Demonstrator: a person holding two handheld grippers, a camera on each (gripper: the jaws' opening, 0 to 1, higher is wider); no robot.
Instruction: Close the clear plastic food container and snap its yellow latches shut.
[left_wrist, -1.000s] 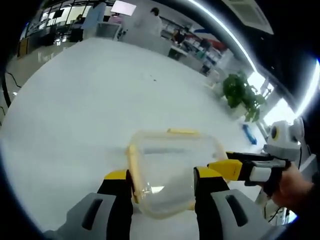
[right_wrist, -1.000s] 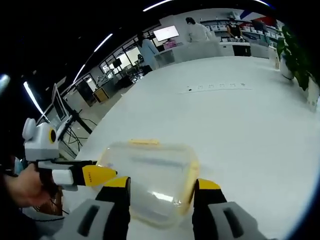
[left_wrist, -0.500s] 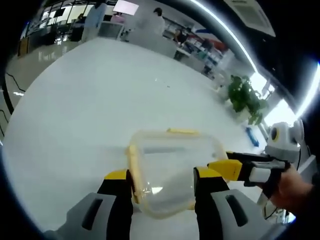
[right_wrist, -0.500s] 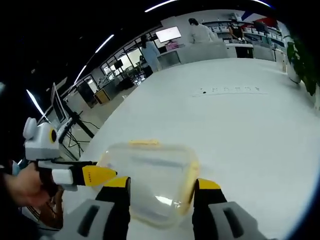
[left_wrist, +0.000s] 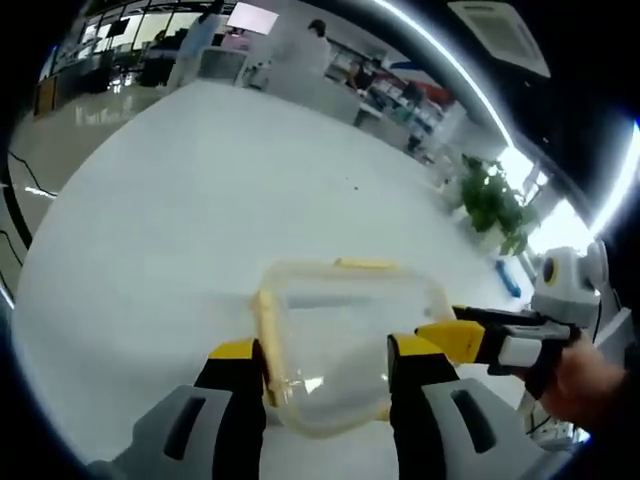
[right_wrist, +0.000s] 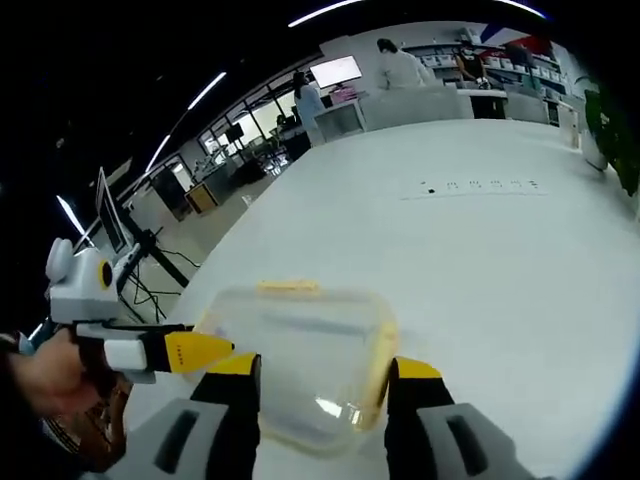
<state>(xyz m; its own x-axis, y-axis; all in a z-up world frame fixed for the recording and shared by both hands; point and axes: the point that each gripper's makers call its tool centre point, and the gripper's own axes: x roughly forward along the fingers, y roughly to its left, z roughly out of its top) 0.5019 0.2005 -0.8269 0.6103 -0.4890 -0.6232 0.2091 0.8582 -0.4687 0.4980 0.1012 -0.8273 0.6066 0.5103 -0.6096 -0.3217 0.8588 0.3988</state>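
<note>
Between the two grippers, on the white table (left_wrist: 150, 230), lies the clear plastic food container (left_wrist: 345, 340), with its lid already resting on top. Its long axis runs across the left gripper view and the right gripper view, from one gripper toward the other, so each tool faces one short end.

Seen along the left gripper (left_wrist: 325, 365), the jaws stand wide apart and hold nothing; the container sits between and just beyond the tips. One yellow latch (left_wrist: 265, 335) runs just beside the left jaw of this gripper, and the far yellow latch (left_wrist: 365, 264) lies on the long side away from it. The right gripper (right_wrist: 322, 375) is also spread wide and empty, with the container just ahead and a yellow latch (right_wrist: 378, 352) close to its right jaw. Both grippers seem equally near, each to its own end latch. I cannot tell whether any latch is already snapped.

Compared with one second ago, the container and both grippers keep the same relation; only the background has shifted a little, so the cameras moved slightly and no pressing has begun.
</note>
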